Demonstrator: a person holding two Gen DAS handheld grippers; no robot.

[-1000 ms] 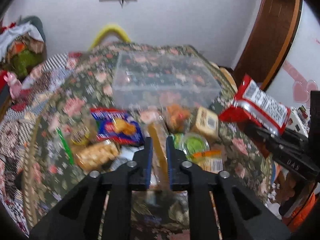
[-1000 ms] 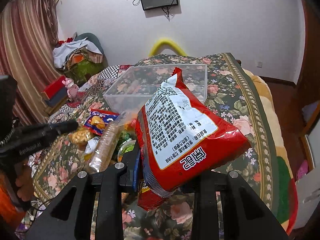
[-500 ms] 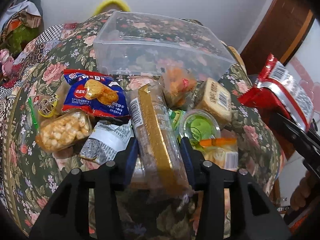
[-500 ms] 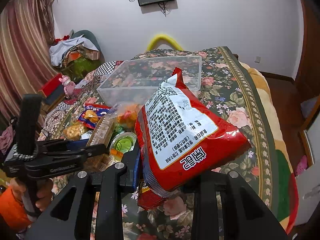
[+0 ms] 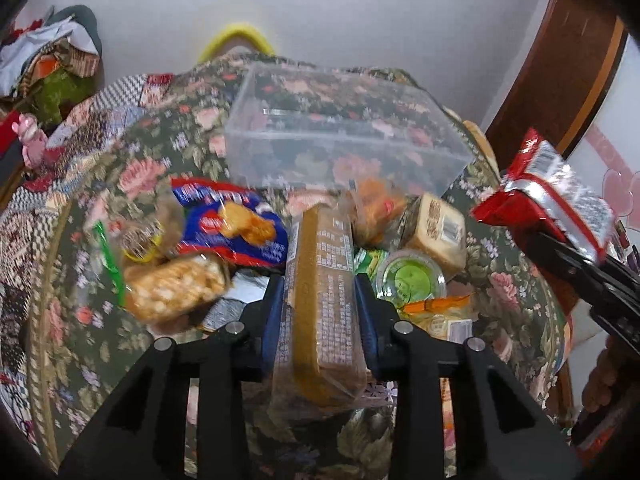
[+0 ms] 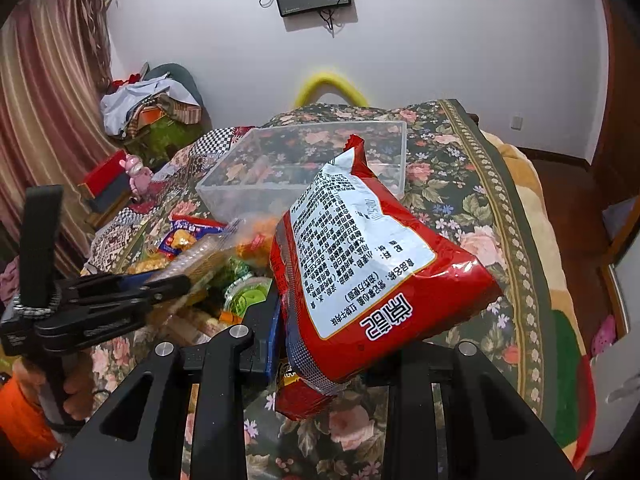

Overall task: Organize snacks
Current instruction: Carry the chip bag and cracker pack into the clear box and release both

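Nearby, clear bin [image 5: 344, 136], blue packet [image 5: 236, 226], green cup [image 5: 412, 280], floral blanket [image 5: 132, 168].

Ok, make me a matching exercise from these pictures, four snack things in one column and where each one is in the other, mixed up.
Things:
1. red packet
2. long biscuit pack
3. clear box
4. green-lidded cup

Places:
A. on the bedspread behind the snack pile, nothing in it
B. between the closing jaws of the left gripper
C. gripped in the right gripper, lifted off the bed
D. lying in the pile just right of the left gripper's fingers

Pairs: 1-C, 2-B, 3-A, 4-D
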